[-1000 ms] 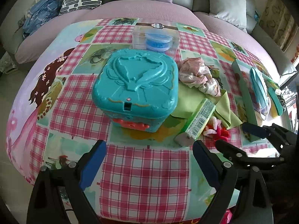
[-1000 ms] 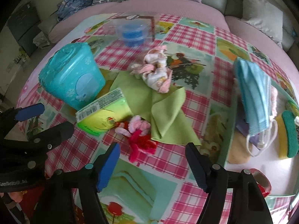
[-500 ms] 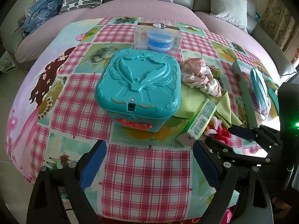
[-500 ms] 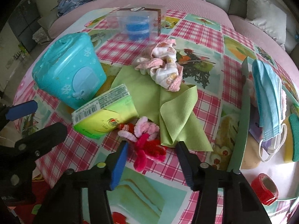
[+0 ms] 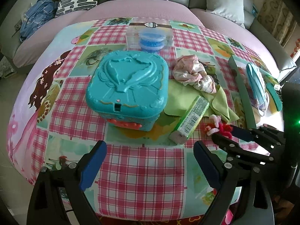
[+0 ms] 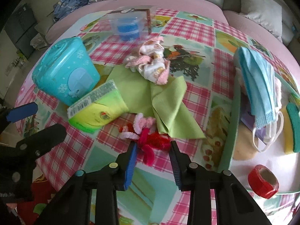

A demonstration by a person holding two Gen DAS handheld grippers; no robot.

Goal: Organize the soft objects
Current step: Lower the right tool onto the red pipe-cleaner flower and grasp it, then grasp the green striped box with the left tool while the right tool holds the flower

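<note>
A red and pink fuzzy pipe-cleaner toy (image 6: pixel 148 136) lies on the checked tablecloth beside a green cloth (image 6: pixel 159 101). My right gripper (image 6: pixel 152 150) has its jaws around the toy's red part, narrowed but still slightly apart; it also shows in the left wrist view (image 5: pixel 227 133) with the toy (image 5: pixel 218 126) at its tips. Pink and white baby socks (image 6: pixel 151 65) lie on the cloth's far edge. My left gripper (image 5: pixel 150 161) is open and empty, hovering in front of the teal box (image 5: pixel 127 86).
A green tissue pack (image 6: pixel 95 106) leans next to the teal box (image 6: pixel 65 75). A clear box with a blue sponge (image 6: pixel 127 24) stands at the back. At right, a tray (image 6: pixel 231 123) holds a blue face mask (image 6: pixel 258 80), scrub sponge (image 6: pixel 294 127) and red tape roll (image 6: pixel 263 181).
My right gripper moved forward onto the red and pink toy and its jaws narrowed around it. My left gripper shifted slightly closer to the teal box and stayed open.
</note>
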